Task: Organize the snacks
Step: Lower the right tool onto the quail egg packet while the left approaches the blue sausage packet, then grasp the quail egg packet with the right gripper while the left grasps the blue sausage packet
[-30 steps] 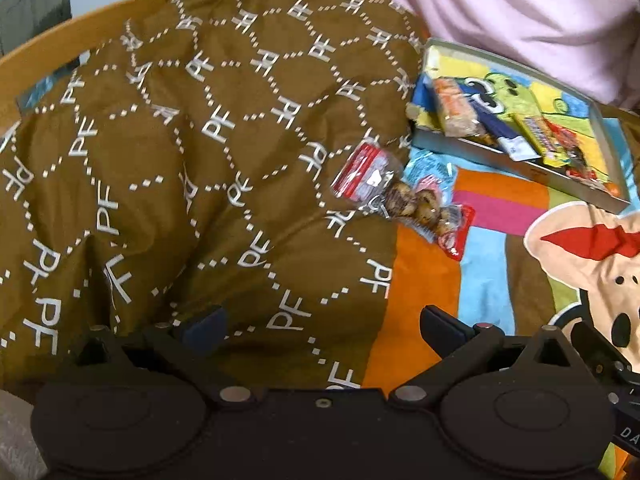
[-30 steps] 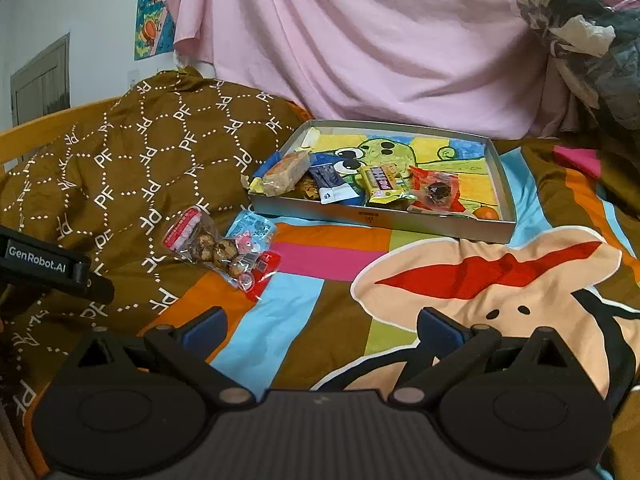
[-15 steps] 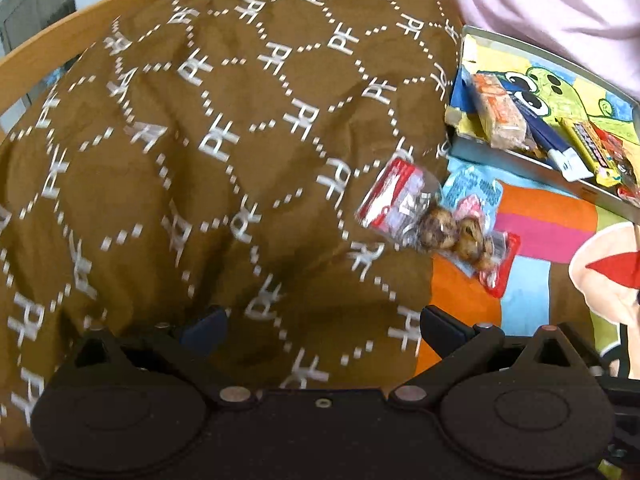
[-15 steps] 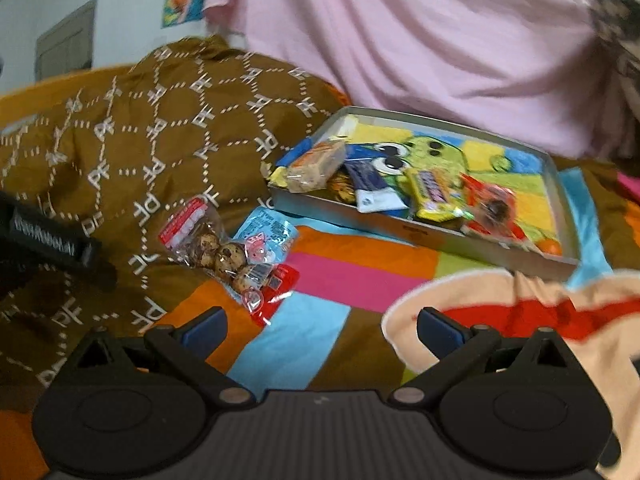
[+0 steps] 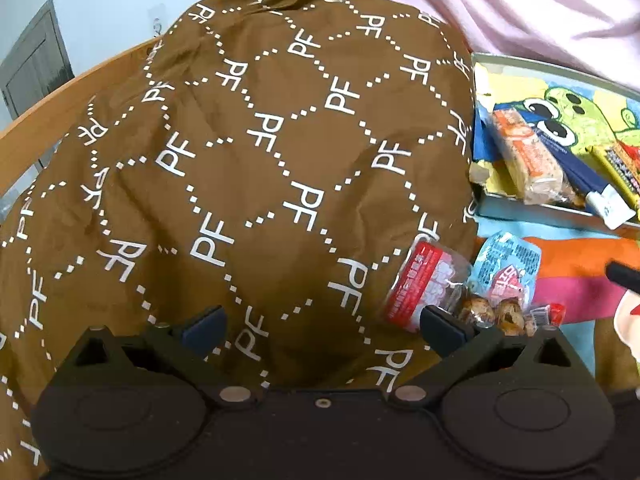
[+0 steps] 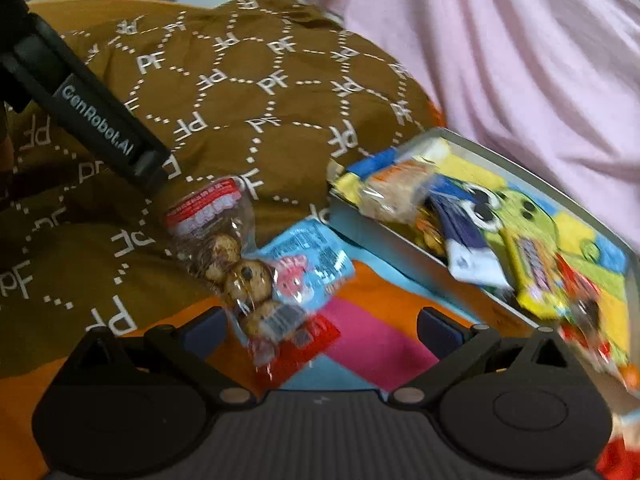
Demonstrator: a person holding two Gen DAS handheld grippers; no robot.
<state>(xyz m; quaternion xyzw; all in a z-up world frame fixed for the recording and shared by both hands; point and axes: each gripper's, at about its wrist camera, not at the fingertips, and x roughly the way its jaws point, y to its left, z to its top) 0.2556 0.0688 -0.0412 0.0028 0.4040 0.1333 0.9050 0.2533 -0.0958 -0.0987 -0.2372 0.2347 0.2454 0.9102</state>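
A clear cookie bag with a red header (image 6: 224, 248) (image 5: 432, 292) lies on the bedspread beside a light blue snack packet (image 6: 308, 268) (image 5: 506, 270). A grey tray (image 6: 384, 236) (image 5: 532, 210) behind them holds several wrapped snacks, among them an orange bar (image 5: 524, 156). My right gripper (image 6: 322, 330) is open just in front of the cookie bag, whose lower end lies between its fingers. My left gripper (image 5: 322, 330) is open over the brown blanket, its right finger close to the cookie bag. The left tool's black body (image 6: 92, 120) shows in the right wrist view.
A bulky brown blanket with white letters (image 5: 260, 180) (image 6: 248, 92) rises on the left. A pink cloth (image 6: 500, 60) hangs behind the tray. A wooden bed rail (image 5: 72, 100) runs along the far left. The colourful cartoon bedspread (image 6: 372, 340) lies under the snacks.
Both grippers have moved forward and left toward the loose snacks, which now look larger and closer. The right wrist view has tilted. Both stay open.
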